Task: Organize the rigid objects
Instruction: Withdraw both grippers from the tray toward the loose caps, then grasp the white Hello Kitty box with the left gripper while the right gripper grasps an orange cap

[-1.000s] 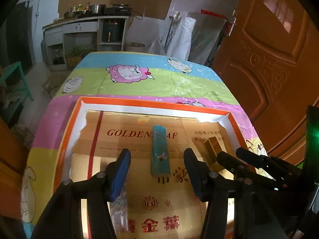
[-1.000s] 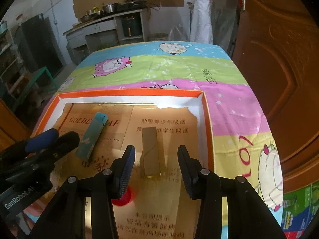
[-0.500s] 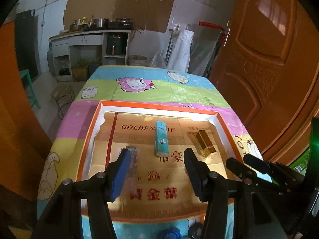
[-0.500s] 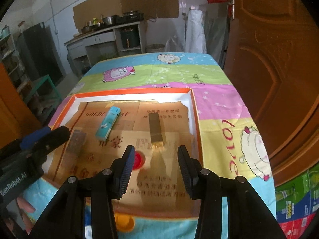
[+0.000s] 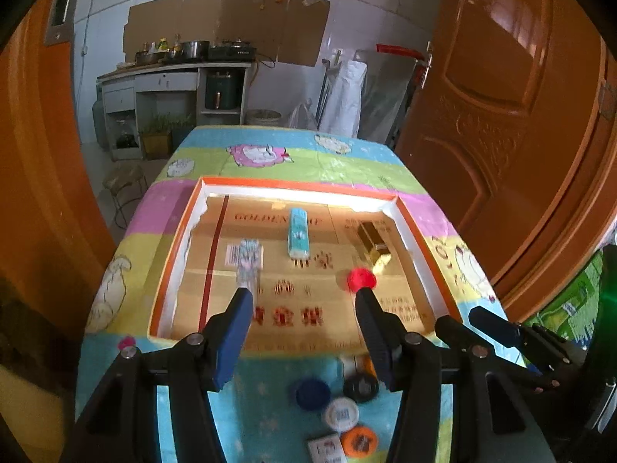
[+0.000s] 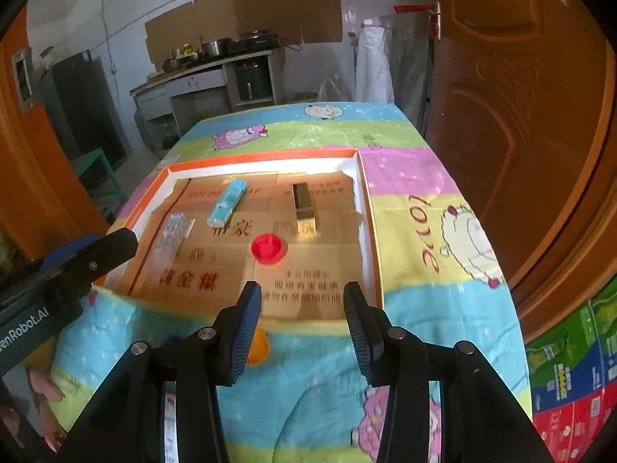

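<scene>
An orange-rimmed cardboard tray (image 5: 175, 247) (image 6: 368, 208) lies on the colourful cloth. Inside it lie a light-blue box (image 5: 299, 232) (image 6: 227, 203), a gold box (image 5: 373, 246) (image 6: 303, 205), a patterned flat pack (image 5: 248, 258) (image 6: 173, 230) and a red cap (image 5: 361, 279) (image 6: 269, 248). My left gripper (image 5: 304, 310) is open and empty, above the tray's near edge. My right gripper (image 6: 302, 306) is open and empty, just short of the tray's near edge. Loose caps, blue (image 5: 313, 392), black (image 5: 360, 386), white (image 5: 341, 413) and orange (image 5: 358, 440), lie on the cloth before the tray.
A small white box (image 5: 326, 448) lies by the caps, a pink cap (image 5: 126, 342) sits left of the tray, an orange cap (image 6: 257, 345) near my right fingers. A brown door (image 6: 513, 123) stands right of the table; a kitchen counter (image 5: 173, 73) is behind.
Both grippers have pulled back and up from the tray. The whole tray, the red cap and the loose caps in front have come into view. Both stay open.
</scene>
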A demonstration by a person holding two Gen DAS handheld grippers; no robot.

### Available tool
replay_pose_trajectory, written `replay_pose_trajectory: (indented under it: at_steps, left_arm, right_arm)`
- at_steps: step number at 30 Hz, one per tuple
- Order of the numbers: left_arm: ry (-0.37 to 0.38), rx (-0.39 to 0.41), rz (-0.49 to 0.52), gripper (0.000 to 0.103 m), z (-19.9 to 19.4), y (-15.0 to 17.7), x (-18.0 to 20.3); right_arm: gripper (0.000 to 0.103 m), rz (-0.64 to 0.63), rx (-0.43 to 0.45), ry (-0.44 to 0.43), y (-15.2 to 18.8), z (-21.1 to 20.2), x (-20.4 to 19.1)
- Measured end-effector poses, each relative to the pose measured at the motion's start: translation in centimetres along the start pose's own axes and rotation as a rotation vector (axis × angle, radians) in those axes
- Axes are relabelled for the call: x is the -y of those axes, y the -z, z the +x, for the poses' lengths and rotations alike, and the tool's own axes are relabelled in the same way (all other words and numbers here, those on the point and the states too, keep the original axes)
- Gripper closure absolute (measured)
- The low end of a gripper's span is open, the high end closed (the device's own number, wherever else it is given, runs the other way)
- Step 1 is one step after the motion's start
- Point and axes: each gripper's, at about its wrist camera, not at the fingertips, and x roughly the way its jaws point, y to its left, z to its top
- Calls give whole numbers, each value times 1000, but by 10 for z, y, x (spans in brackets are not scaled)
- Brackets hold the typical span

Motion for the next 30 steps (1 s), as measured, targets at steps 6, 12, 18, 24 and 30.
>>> replay_pose_trajectory:
  at_steps: [6, 12, 18, 24, 30]
  left_arm:
    - [-23, -27, 30, 48, -4, 23, 7]
    - [-29, -43, 42, 48, -10, 38, 9]
    - [-33, -44, 53, 48, -18, 50, 13]
    - [-30, -29, 39, 48, -29, 64, 10]
    - [-23, -39, 51, 48, -31, 81, 11]
  right_arm:
    - [57, 1, -16, 5, 24, -8, 1]
    - [57, 8, -41, 6, 45, -13, 3]
    - [57, 8, -40, 5, 57, -21, 2]
    - [57, -1, -19, 7, 63, -32, 0]
    - [57, -3, -30, 10, 76, -36, 1]
